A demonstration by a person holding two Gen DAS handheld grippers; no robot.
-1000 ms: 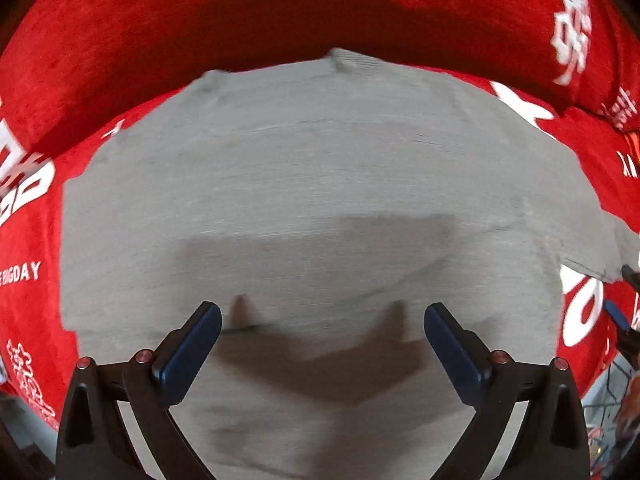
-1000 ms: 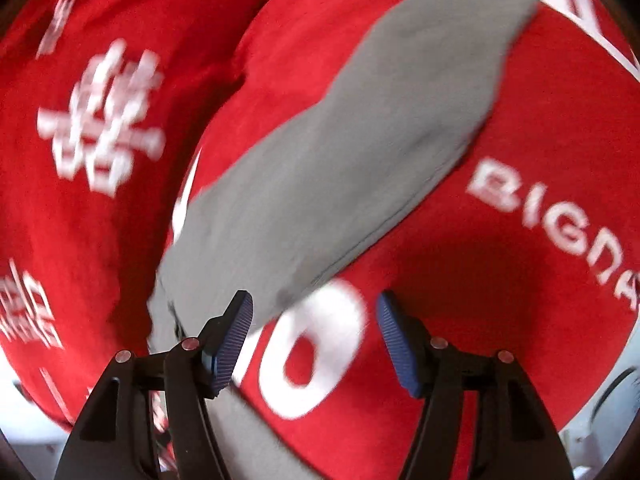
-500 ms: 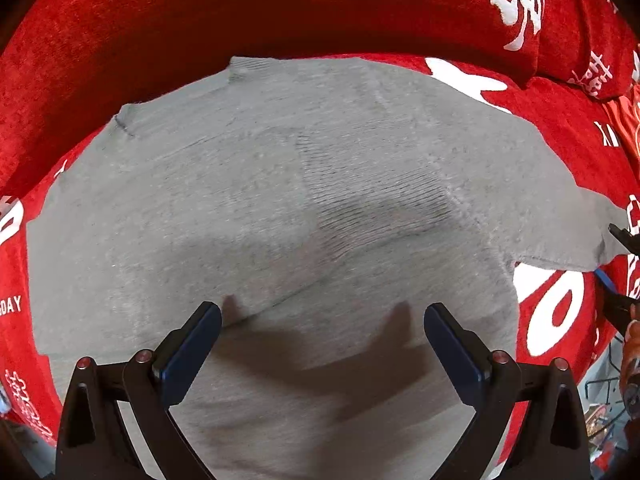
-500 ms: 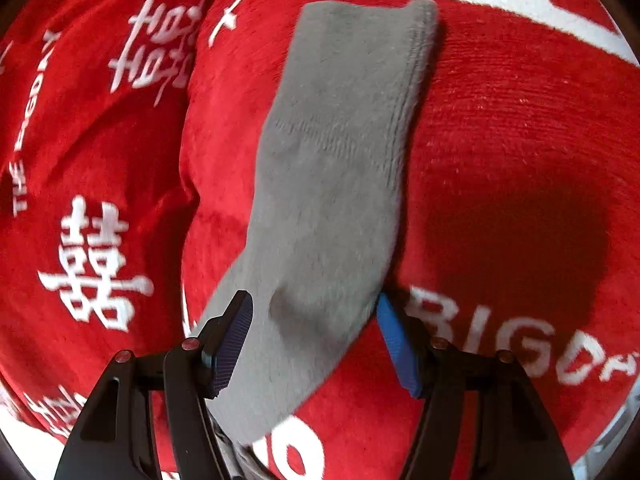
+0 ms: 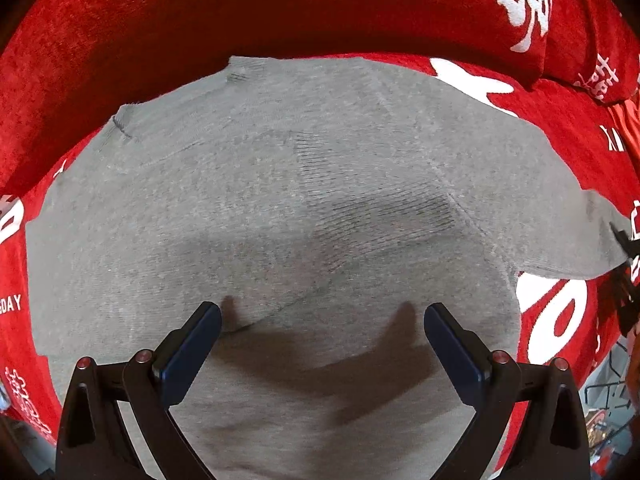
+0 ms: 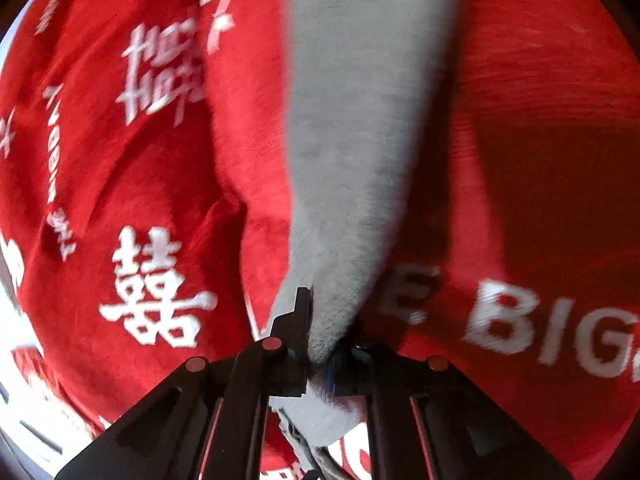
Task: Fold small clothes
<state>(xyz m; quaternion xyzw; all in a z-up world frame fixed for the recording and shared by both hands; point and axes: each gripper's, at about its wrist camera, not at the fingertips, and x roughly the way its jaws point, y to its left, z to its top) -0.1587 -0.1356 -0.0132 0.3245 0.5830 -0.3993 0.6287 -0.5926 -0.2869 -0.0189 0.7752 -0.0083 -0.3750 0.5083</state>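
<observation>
A grey knit sweater lies flat on a red cover, filling the left wrist view. My left gripper hovers open and empty over its lower body. One grey sleeve stretches off to the right. In the right wrist view that sleeve runs up and away from me. My right gripper is shut on the sleeve near its lower end, with cloth bunched between the jaws. The right gripper also shows at the right edge of the left wrist view.
The red cover has white characters and letters printed on it. Its raised back cushion runs behind the sweater. Cluttered floor shows at the lower right edge.
My right gripper has moved along the sleeve and closed on it; it was open before. My left gripper has drifted over the sweater body and stays open.
</observation>
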